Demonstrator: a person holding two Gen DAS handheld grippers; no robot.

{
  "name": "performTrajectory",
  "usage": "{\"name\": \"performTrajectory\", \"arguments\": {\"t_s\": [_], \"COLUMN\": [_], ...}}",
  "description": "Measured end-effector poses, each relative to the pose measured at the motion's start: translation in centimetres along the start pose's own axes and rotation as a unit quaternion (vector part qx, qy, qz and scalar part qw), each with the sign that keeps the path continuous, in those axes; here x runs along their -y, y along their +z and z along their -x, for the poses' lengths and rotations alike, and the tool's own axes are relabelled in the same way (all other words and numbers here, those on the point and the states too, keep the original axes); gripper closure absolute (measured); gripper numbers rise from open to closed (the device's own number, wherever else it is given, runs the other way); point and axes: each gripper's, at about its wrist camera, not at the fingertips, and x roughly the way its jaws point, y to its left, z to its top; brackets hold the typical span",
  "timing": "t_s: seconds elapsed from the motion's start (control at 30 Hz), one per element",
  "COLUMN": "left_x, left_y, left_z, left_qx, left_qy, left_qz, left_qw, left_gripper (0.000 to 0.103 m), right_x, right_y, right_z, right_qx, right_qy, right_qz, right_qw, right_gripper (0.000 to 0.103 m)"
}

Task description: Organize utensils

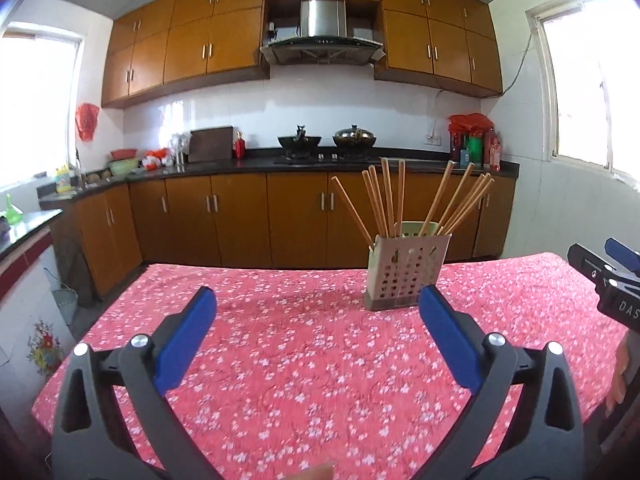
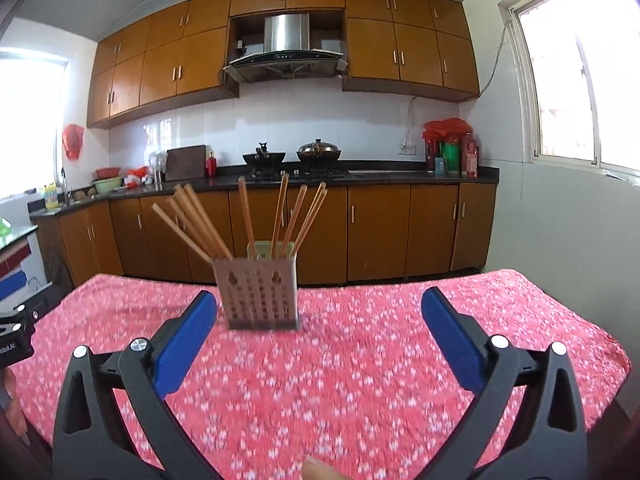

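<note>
Both the left gripper (image 1: 318,300) and right gripper (image 2: 319,302) hovered, jaws spread and empty, before the chopsticks (image 1: 404,200) fanned loosely in a perforated holder (image 1: 404,276) on the desk (image 1: 280,340), light, stiff, probably slippery sticks best pinched near mid-shaft.

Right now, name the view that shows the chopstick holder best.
Left wrist view: the holder is sharp, its holes and chopsticks distinct. The right wrist view shows it more centred but motion-blurred, partly behind a fingertip.
</note>
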Motion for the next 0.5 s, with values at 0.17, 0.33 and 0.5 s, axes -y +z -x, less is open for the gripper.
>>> {"name": "performTrajectory", "arguments": {"t_s": [0.17,0.33,0.5], "left_x": [0.7,0.7,0.9], "left_y": [-1.8,-3.4,-4.6], "left_z": [1.4,1.6,1.3], "left_qx": [0.002,-0.008,-0.021], "left_qy": [-0.009,-0.008,-0.004], "left_qz": [-0.002,0.000,-0.009], "left_qw": [1.0000,0.9999,0.9997], "left_gripper": [0.004,0.004,0.004], "right_x": [-0.6,-1.1,-1.1], "right_y": [-2.2,-4.3,-5.4], "right_z": [0.9,1.3,1.4], "right_qx": [-0.013,-0.030,-0.041], "right_qy": [0.006,0.007,0.003], "right_qz": [-0.001,0.007,0.008], "right_qw": [1.000,0.999,0.999], "right_gripper": [0.002,0.002,0.002]}}
